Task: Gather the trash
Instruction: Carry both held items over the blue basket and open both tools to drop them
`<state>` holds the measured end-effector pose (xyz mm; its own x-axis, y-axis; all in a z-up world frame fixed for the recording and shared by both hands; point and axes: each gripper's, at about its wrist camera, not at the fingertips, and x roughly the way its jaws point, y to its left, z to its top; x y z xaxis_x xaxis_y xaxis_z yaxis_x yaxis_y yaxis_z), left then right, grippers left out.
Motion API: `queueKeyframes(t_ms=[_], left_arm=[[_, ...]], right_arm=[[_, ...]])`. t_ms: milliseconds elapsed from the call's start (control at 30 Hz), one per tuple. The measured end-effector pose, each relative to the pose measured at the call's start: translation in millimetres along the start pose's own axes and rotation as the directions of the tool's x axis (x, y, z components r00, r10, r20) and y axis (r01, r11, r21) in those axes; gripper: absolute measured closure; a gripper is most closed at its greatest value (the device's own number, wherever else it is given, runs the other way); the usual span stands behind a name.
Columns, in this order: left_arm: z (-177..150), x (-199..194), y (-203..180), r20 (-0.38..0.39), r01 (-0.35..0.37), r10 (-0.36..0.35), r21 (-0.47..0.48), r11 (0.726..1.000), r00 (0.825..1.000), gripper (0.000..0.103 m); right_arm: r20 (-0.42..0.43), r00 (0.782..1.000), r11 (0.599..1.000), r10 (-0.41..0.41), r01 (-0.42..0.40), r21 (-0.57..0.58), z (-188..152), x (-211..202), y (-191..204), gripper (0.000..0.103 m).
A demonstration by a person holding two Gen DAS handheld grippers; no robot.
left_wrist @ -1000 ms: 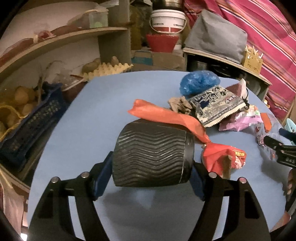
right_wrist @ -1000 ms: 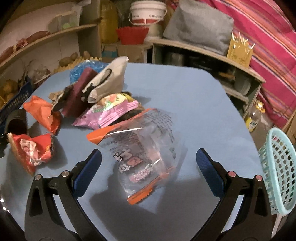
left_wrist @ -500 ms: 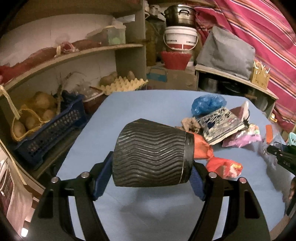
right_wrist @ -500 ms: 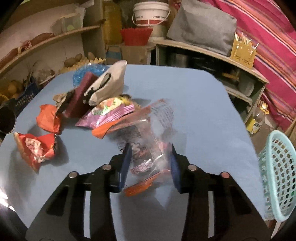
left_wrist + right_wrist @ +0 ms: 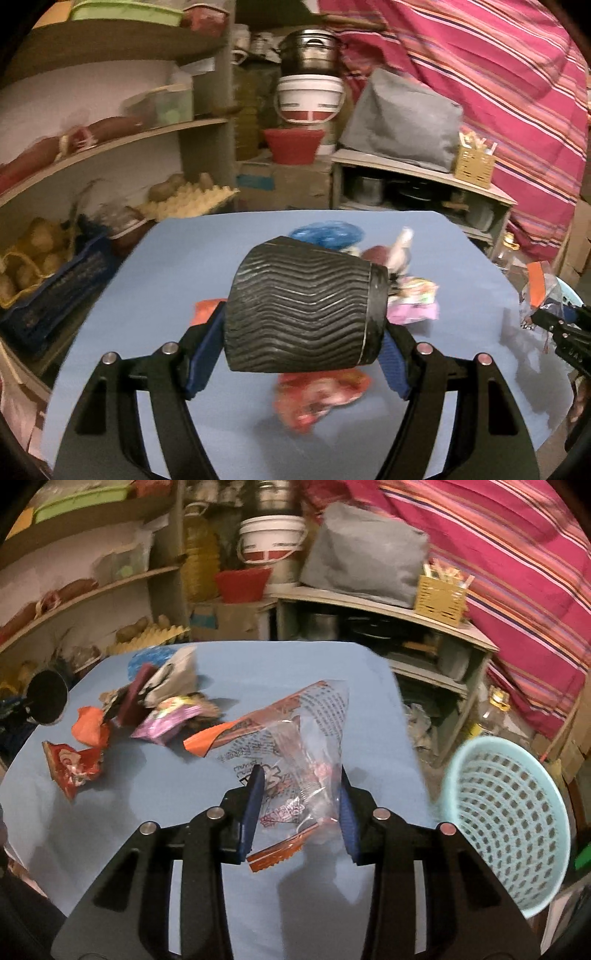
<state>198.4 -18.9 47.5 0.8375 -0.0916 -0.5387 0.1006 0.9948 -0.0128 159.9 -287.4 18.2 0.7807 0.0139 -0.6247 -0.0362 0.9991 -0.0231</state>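
While the left gripper [image 5: 303,350] clamps a ribbed black cup [image 5: 304,312] sideways, the right gripper [image 5: 299,812] pinches a clear wrapper [image 5: 295,753]; both fingers narrowed.

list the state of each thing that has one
left claw: shut on black cup
black cup: on its side, lifted
right claw: shut on clear bag
clear bag: crumpled, lifted
basket: tipped toward camera, looks empty
red wrapper: crumpled, lying on table

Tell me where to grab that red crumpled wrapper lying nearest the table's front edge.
Take the red wrapper across its raised, crumpled middle, coming straight down from above. It lies low on the blue table with open surface around it, apart from the orange wrapper behind, so fingers can probably straddle the folds without snagging neighbours.
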Motion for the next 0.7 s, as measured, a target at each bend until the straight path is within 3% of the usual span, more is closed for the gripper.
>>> queueKeyframes(t_ms=[367,700], left_arm=[[4,20,-86,-0.027,0.113,-0.112,0.05,0.992,0.993,0.03],[17,25,-209,-0.04,0.284,-0.281,0.126,0.95,0.959,0.03]], right_arm=[[0.031,0.991,0.978,-0.131,0.124,0.165,-10,-33,-110,0.065],[-0.012,0.966,0.93,-0.257,0.25,0.269,-31,-50,-202,0.065]])
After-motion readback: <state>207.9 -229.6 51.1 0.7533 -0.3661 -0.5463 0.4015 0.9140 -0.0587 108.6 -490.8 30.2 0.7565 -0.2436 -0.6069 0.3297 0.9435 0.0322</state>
